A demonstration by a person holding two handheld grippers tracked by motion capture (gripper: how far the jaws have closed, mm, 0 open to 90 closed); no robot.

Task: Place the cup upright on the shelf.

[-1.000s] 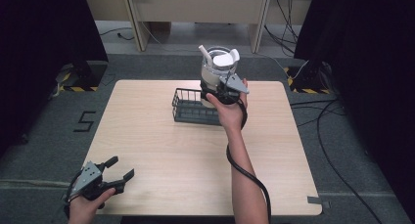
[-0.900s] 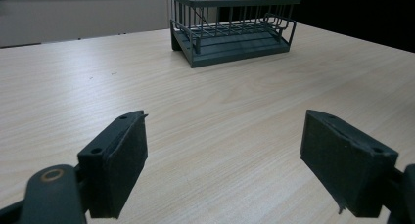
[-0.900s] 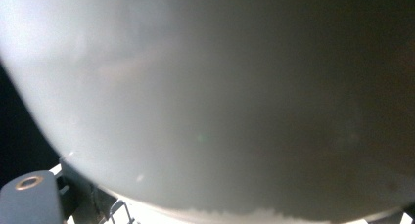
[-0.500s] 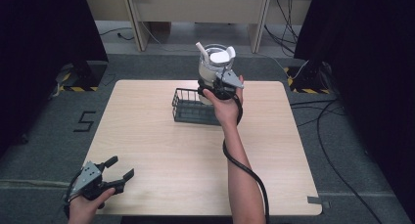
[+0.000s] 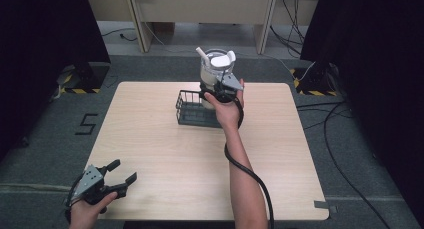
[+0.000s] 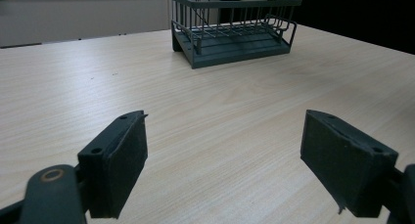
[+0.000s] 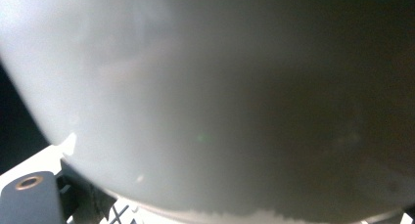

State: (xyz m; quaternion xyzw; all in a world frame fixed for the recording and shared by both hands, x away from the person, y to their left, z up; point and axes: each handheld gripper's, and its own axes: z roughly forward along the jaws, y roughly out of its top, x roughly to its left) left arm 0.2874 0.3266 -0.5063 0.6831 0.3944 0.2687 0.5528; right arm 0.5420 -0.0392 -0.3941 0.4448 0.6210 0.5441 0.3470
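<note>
High view, right gripper [image 5: 216, 91] clasping white jug [image 5: 215, 71], above dark rack [image 5: 189, 109]

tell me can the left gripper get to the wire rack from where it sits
Probably yes. The left gripper is open at the near left corner, and bare table lies between it and the wire rack; it looks a long reach.

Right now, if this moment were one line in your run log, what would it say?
right gripper: on white jug, grip hidden | jug: over dark wire rack | left gripper: open, idle near table front edge
</note>
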